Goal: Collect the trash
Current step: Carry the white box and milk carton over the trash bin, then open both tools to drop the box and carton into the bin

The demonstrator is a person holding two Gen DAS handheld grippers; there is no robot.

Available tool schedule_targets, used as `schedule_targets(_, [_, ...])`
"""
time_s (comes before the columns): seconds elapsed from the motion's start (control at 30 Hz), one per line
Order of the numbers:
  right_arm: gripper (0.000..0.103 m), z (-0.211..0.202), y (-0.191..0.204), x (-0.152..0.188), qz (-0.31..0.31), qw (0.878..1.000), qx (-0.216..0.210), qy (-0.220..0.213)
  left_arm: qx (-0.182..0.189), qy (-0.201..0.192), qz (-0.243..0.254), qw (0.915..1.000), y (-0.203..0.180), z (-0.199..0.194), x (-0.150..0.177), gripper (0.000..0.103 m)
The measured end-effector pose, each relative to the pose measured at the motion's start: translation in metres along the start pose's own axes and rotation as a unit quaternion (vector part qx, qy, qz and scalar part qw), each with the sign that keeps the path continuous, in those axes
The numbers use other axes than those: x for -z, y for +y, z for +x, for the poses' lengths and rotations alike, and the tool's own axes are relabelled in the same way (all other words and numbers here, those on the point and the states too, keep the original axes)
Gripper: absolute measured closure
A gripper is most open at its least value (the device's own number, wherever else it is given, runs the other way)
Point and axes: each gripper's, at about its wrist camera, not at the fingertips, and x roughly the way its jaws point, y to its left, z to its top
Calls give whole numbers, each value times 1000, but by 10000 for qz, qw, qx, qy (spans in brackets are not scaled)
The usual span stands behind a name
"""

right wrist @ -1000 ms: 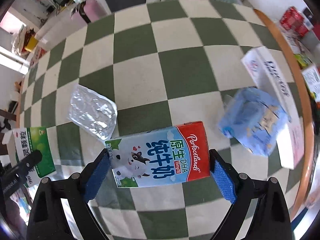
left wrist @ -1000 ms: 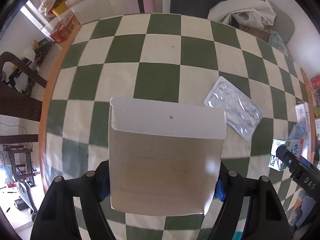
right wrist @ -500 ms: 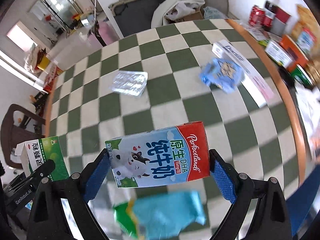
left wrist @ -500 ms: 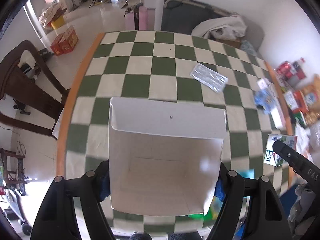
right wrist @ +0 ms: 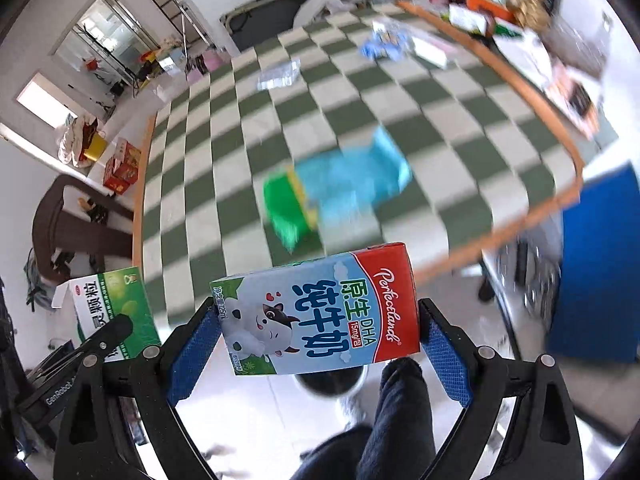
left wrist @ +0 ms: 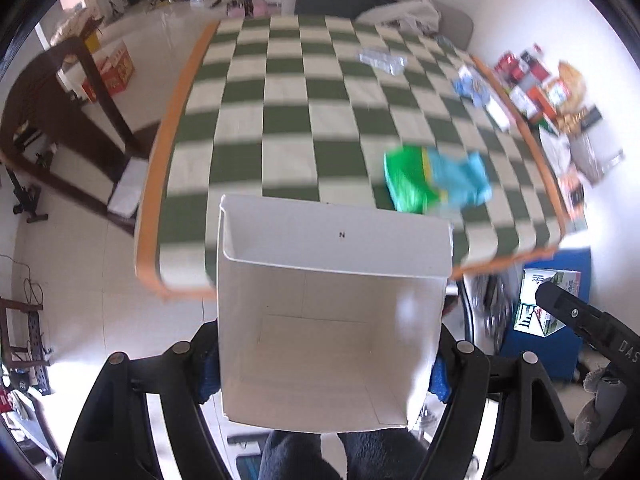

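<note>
My left gripper [left wrist: 324,364] is shut on an open white carton box [left wrist: 328,320], held off the near edge of the checkered table [left wrist: 304,120]; the same box shows green printed sides in the right wrist view [right wrist: 108,308]. My right gripper [right wrist: 320,336] is shut on a blue and red milk carton [right wrist: 320,312], also held off the table's near edge; the carton shows at the right in the left wrist view [left wrist: 548,300]. A green and blue wrapper [left wrist: 436,180] lies on the table near the front, and shows in the right wrist view [right wrist: 336,192].
A foil blister pack [left wrist: 380,58] and a blue packet [left wrist: 472,86] lie at the far end of the table. A dark wooden chair [left wrist: 52,112] stands left of the table. A blue bin [right wrist: 592,272] stands on the floor at the right. Snack packs [left wrist: 548,92] fill the floor beyond.
Both grippers have pulled back and up from the table with their boxes, past its near edge. The green and blue wrapper has come into view on the table.
</note>
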Motion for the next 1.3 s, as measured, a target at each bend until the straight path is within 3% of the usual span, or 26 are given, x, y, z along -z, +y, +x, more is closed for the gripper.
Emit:
schedule_targets(0.13, [7,5,-12,56,31,9994,-47,347,25,376,-147,9992,10,29,39,28])
schedule_targets(0.33, [7,73,-34,121,90,9936,-90,1122,44,925,-409,9949,32,102,86,28])
schedule_targets(0.53, [7,192,-68,171,464,9823,-213,1802,295,1433,-754,9864,57,216,120,26])
schedule_targets(0.7, [7,315,-103,214,850,9697,-368,2262,489,1942,-1133,9732,80,325,156,24])
schedule_targets(0.77, [7,361,-115,229,1074,9620,-477,2465,390,2044,-1202,9707,87,360,171,15])
schedule_targets(0.8, [7,378,-120,233,1157,9588,-537,2538,333,2076,-1219,9700,90,374,176,4])
schedule_targets(0.87, [7,419,-131,247,1324,9521,-651,2679,230,2167,-1237,9681,96,399,186,0])
schedule_targets(0.97, [6,466,-140,262,1466,9441,-758,2854,103,2242,-1292,9659,105,417,195,0])
schedule_targets(1.03, [0,487,-142,271,1483,9409,-774,2945,5,2200,-1282,9670,110,420,197,0])
schedule_targets(1.1, [0,500,-143,277,1495,9388,-792,2999,-195,2075,-1252,9700,118,414,200,0])
schedule_targets(1.2, [0,503,-139,279,1315,9418,-658,3023,-521,1967,-1149,9723,126,404,200,0])
schedule_targets(1.3, [0,494,-126,274,750,9532,-173,2924,-670,1899,-1111,9732,130,393,200,0])
